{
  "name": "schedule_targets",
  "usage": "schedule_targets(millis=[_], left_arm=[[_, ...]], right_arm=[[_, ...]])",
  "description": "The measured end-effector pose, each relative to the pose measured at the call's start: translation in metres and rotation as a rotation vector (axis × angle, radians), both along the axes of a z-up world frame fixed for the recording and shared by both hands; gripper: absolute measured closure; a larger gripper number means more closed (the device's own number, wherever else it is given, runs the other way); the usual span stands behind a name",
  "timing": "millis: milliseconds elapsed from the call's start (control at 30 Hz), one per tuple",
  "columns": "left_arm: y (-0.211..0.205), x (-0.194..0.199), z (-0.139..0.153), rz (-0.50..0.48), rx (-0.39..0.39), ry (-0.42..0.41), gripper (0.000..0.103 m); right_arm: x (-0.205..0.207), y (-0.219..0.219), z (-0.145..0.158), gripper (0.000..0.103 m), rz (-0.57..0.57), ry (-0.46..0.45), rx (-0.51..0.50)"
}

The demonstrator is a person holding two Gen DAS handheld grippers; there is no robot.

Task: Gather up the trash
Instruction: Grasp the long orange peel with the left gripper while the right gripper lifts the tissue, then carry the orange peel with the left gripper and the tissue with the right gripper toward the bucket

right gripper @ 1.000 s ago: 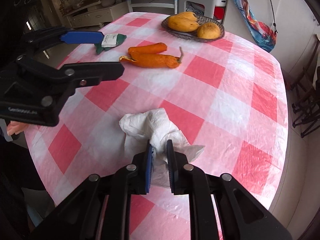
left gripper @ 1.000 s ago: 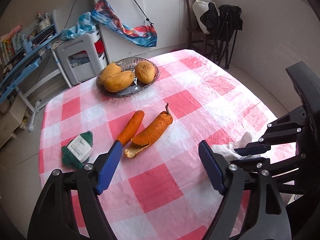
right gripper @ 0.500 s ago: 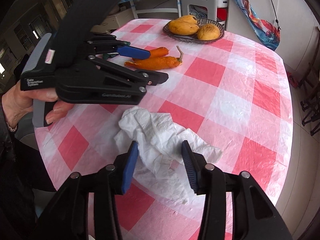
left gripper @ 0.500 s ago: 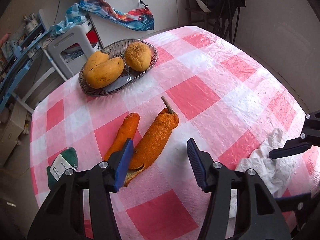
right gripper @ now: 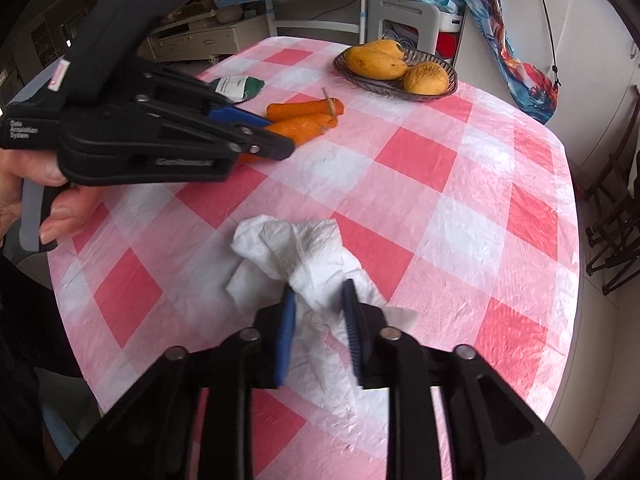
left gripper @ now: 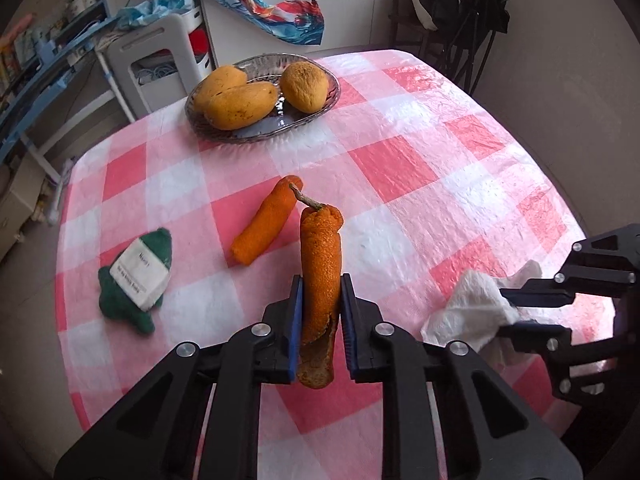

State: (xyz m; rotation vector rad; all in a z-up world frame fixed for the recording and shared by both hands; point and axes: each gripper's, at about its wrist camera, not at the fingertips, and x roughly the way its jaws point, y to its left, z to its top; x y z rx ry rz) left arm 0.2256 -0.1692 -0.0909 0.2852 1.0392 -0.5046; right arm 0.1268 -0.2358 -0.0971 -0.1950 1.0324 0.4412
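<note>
My left gripper (left gripper: 320,304) is shut on a long orange peel with a stem (left gripper: 320,256), which lies lengthwise between its blue pads; it also shows in the right wrist view (right gripper: 300,128). A second orange peel piece (left gripper: 266,226) lies on the checked tablecloth just beyond. A crumpled white tissue (right gripper: 296,248) lies near the table's front edge. My right gripper (right gripper: 318,320) straddles the tissue, its jaws partly closed with tissue bunched between them. The tissue (left gripper: 474,308) and right gripper also show at the right of the left wrist view.
A green wrapper with a white label (left gripper: 138,276) lies left of the peels. A glass bowl (left gripper: 332,92) with mangoes stands at the far side of the table (left gripper: 420,160). A white stool, shelves and chairs stand around the table.
My left gripper moved forward and closed on the stemmed orange peel. My right gripper narrowed around the tissue, which is now bunched up between its pads.
</note>
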Motion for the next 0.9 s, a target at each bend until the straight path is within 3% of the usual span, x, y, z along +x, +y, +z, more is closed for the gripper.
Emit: schedule_targets(millis=[167, 467, 900], left_arm=[[0.040, -0.029, 0.019, 0.075, -0.103, 0.016, 0.086], [0.080, -0.083, 0.053, 0.177, -0.138, -0.086, 0.086], [0.110, -0.153, 0.081, 0.275, -0.176, -0.213, 0.086]], right_arm=[[-0.001, -0.001, 0.005, 0.092, -0.009, 0.002, 0.043], [-0.008, 0.003, 0.034, 0.092, -0.041, -0.046, 0.208], [-0.049, 0.031, 0.068, 0.092, -0.025, -0.157, 0.340]])
